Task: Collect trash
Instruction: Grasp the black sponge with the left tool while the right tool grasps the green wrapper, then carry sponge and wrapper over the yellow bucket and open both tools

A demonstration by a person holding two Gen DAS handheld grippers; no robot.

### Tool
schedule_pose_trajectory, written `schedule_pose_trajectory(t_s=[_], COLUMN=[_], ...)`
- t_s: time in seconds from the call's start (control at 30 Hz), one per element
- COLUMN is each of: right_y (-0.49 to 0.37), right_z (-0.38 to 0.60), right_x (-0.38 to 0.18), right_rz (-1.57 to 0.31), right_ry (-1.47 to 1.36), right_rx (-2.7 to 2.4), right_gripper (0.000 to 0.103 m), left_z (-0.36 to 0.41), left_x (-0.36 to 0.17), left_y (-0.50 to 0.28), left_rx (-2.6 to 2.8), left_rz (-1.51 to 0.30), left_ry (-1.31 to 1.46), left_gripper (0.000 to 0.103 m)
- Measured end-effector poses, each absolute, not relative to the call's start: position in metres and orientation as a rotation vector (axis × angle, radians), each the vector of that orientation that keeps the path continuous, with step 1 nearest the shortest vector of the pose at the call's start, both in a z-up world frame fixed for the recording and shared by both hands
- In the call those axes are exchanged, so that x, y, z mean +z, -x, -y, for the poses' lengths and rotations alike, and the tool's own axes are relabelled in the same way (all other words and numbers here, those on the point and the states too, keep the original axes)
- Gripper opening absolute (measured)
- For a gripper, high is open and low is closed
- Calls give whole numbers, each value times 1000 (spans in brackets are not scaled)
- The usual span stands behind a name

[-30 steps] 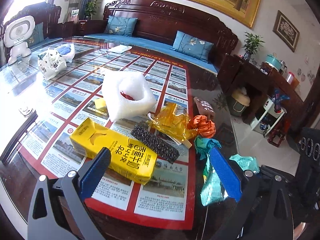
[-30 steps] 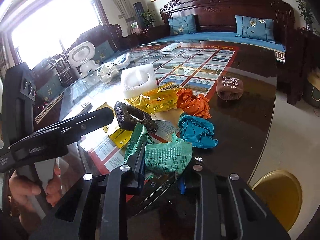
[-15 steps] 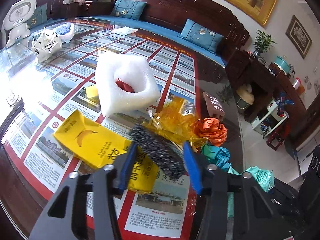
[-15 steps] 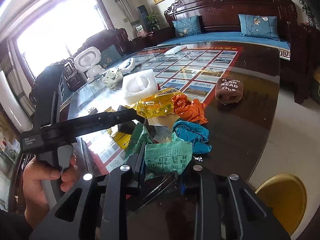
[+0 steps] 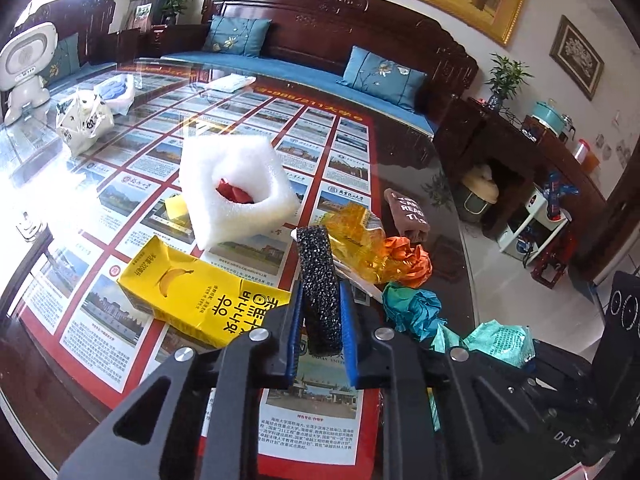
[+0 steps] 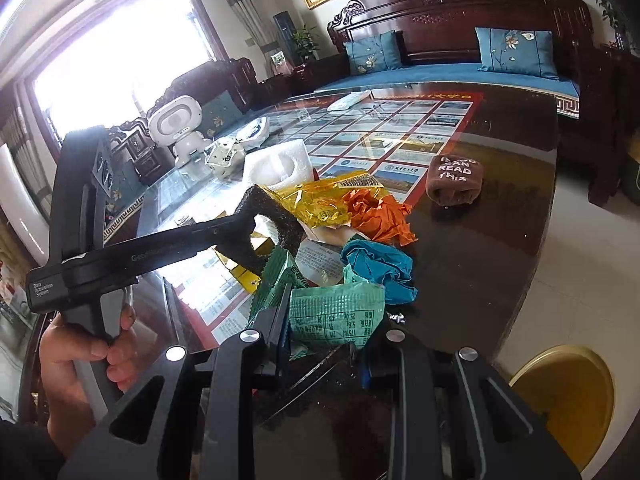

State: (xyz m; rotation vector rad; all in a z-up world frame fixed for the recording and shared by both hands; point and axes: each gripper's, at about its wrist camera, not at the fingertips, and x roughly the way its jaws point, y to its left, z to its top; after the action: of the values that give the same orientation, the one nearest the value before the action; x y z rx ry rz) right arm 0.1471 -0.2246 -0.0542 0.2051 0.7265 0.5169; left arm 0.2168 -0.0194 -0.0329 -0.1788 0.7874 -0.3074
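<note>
A: Why is the black foam ring (image 5: 318, 286) stood on edge?
B: It has just been closed on by the left tongs (image 5: 320, 334), above the surface (image 5: 404, 160).
A: And the right tongs (image 6: 324, 340)?
B: A green wrapper (image 6: 336, 316) is pinched there, ready for binning.

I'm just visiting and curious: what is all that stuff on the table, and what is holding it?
Black foam piece: one, speckled black, between the left gripper's pads.
Green wrapper: one, mint green, in the right gripper.
Yellow carton: one, on the table, left of the foam.
White foam block: one, something red in its hollow.
Yellow cellophane: one, crumpled.
Orange paper ball: one.
Teal paper ball: one.
Brown roll: one, white lettering.
Glass table: one, poster underneath.
Left gripper: black, blue pads, just closed on the foam.
Right gripper: black, shut on the wrapper.
Hand: one, gripping the left handle.
</note>
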Motion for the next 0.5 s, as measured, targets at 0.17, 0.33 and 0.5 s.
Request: schedule_pose_trajectory(t_s=[0.17,0.33,0.5], right_y=[-144,-137,-130], right_z=[226,229,236], right_x=[-50,-45,-37], right_rz=[-720,-706,-686], right_ry=[-209,-196,-196], right_rx=[517,514,510], right_gripper=[25,25,25], left_z=[19,20,25], left_x=[-28,-19,-8], left_y=[-203,-187,-174], left_rx=[-313,-335,-360], left_rz=[-777,-758,-735], left_ry=[170,156,124], left_gripper=[17,17,17])
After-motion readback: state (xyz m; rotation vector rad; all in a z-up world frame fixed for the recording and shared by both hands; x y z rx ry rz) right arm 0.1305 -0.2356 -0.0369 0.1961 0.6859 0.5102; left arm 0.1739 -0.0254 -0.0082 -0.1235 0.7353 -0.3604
